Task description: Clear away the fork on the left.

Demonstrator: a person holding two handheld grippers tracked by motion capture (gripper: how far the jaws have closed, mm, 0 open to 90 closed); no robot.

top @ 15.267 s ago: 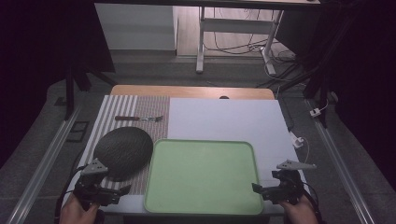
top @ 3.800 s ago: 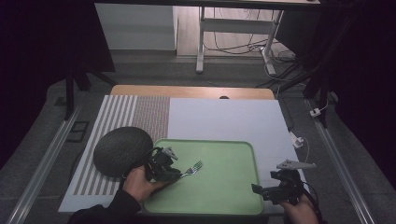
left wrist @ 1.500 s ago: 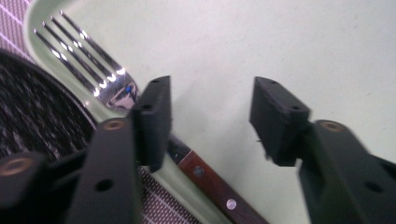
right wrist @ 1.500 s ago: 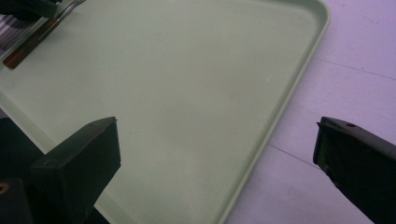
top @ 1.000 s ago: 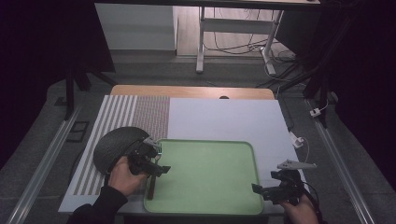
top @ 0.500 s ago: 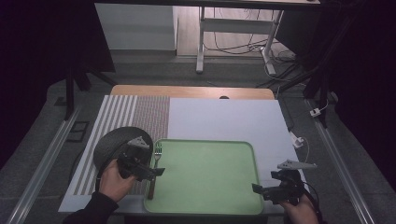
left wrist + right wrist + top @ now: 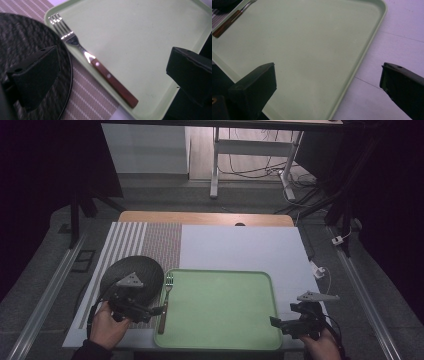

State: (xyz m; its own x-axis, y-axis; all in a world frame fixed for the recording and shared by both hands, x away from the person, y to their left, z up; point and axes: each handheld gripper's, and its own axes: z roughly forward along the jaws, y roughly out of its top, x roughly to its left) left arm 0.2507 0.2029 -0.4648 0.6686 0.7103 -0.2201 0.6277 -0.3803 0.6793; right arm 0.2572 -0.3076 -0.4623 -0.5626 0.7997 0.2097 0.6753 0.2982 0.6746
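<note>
- Fork (image 7: 165, 301) lies along the left edge of the green tray (image 7: 220, 312), tines toward the far side of the table and its brown wooden handle toward the person.
- Seen from the left gripper view, the fork (image 7: 92, 60) rests on the tray's raised rim (image 7: 155, 110), its steel neck catching the light and two rivets showing on the handle.
- Just left of the fork sits a dark round woven mat (image 7: 131, 276), which lies on a striped placemat (image 7: 145, 240); the mat's edge runs close beside the fork's neck.
- The left gripper (image 7: 156, 310) hovers beside the fork's handle, over the mat's near edge. Its jaws have just been opening and now stand spread wide, with nothing pinched between them; the fork lies free on the tray below.
- The right gripper (image 7: 274, 322) is held at the tray's near right corner, its jaws also spread wide and gripping nothing.
- In the right gripper view the tray's right rim (image 7: 372, 42) passes between the two jaws, with the pale tabletop (image 7: 402, 27) beyond it, and the fork (image 7: 230, 18) shows far off at the opposite edge.
</note>
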